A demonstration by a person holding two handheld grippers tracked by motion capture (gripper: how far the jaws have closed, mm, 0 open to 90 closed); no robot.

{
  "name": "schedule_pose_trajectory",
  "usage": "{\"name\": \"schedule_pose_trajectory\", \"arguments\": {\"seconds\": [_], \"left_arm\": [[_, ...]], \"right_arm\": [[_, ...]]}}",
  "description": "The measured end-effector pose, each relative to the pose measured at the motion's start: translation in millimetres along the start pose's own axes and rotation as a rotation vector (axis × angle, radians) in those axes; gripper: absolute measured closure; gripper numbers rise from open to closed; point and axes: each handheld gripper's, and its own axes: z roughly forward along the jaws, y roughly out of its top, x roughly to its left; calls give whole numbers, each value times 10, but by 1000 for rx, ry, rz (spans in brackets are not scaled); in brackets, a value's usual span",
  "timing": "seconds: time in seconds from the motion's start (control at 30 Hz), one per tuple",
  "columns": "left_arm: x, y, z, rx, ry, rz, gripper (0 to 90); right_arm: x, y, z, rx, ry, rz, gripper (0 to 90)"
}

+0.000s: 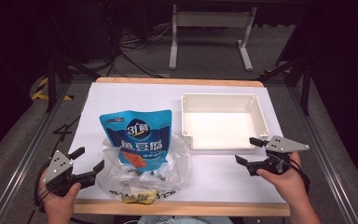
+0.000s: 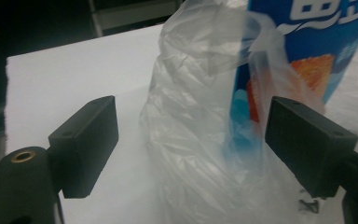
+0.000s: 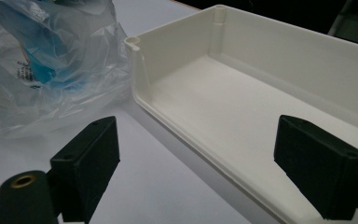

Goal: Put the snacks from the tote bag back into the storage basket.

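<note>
The right gripper [image 3: 196, 172] holds its two black jaws wide apart over the white table surface [image 3: 158, 186]. Ahead lies a shallow cream plastic tray [image 3: 261, 70]; beside it, a crumpled clear plastic bag [image 3: 51, 70] with blue packaging inside.

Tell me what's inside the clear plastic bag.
The plastic bag holds a blue snack pouch that sticks out of its top, with a yellow item at its near edge. Crumpled plastic hides whatever else lies under the pouch.

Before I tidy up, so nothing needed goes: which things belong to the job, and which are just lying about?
Likely the job:
blue pouch
clear plastic bag
white tray

Lying about:
yellow packet in the bag, perhaps
cables on the floor
</note>
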Motion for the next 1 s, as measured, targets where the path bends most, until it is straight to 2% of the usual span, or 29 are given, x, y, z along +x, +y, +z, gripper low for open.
{"name": "schedule_pose_trajectory", "arguments": {"seconds": [0.07,0.13,0.3,0.47,0.6,0.7,1.0], "left_arm": [[-8,4,-3,-4,-4,-2,181],[-12,6,-2,-3,-2,2,181],[-4,2,-1,-5,-4,-6,181],[-5,4,4,-5,1,-6,181],[-4,5,5,-7,0,-3,181],[-6,5,7,-2,8,2,181],[-13,6,6,-4,5,4,181]], "right_arm": [[21,26,14,-11,9,-7,157],[40,52,28,2,12,-35,157],[62,152,19,-6,16,-42,155],[116,276,60,-3,47,-59,155],[172,420,115,-27,101,-66,154],[203,523,137,-23,111,-85,154],[281,726,192,-30,169,-103,154]]}}
